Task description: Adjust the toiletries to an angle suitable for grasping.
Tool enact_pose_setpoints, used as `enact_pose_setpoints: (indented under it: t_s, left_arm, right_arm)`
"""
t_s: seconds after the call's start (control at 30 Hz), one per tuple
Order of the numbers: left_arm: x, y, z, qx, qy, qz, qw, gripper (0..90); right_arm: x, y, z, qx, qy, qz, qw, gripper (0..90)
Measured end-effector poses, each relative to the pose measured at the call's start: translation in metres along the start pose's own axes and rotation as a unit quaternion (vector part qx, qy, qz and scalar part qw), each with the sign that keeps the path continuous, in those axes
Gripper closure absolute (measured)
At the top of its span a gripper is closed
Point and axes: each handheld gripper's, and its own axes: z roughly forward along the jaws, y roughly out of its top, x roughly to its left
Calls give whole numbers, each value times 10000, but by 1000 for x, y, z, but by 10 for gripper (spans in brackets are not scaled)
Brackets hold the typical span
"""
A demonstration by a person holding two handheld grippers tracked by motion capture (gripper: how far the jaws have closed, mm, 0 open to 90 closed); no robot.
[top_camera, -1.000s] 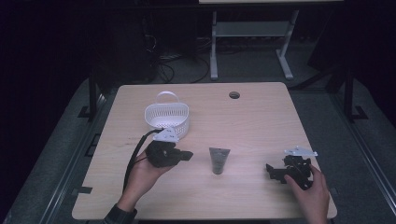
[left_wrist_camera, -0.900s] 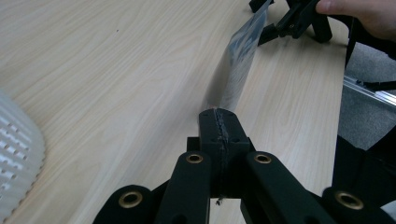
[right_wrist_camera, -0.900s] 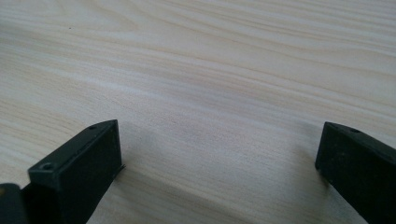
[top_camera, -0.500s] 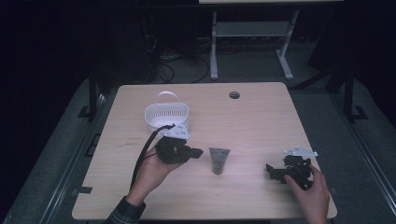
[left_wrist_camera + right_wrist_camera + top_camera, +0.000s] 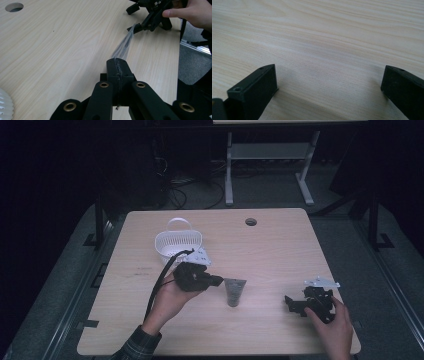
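High view: we hold the left gripper (image 5: 216,281), jaws together, just left of the dark flat squeeze tube (image 5: 233,291), which runs near-to-far mid-table; the right gripper (image 5: 294,303), jaws apart, rests farther off.

The white ribbed plastic basket (image 5: 4,106) is cut off at the left gripper view's lower-left corner, and the small dark grey tube (image 5: 234,291) shows no readable label.

A pale wooden tabletop (image 5: 280,245) is surrounded by grey floor (image 5: 385,285); a white metal stand (image 5: 270,155) is seen in darkness behind.
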Motion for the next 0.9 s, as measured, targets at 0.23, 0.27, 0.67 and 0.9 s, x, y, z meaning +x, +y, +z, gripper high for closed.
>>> enact_pose_setpoints:
  t_s: [0.23, 0.27, 0.67, 0.9]
  left_arm:
    - [3, 3, 4, 32, 33, -9, 10000, 898]
    - [3, 4, 4, 50, 33, 0, 10000, 899]
    - [11, 9, 9, 102, 93, -17, 9999, 898]
    - [15, 12, 12, 117, 124, -21, 9999, 899]
  right_arm:
    - [0, 0, 0, 0, 2, -2, 10000, 0]
    - [0, 0, 0, 0, 2, -1, 10000, 0]
    - [0, 0, 0, -4, -3, -2, 10000, 0]
    - [0, 0, 0, -4, -4, 0, 10000, 0]
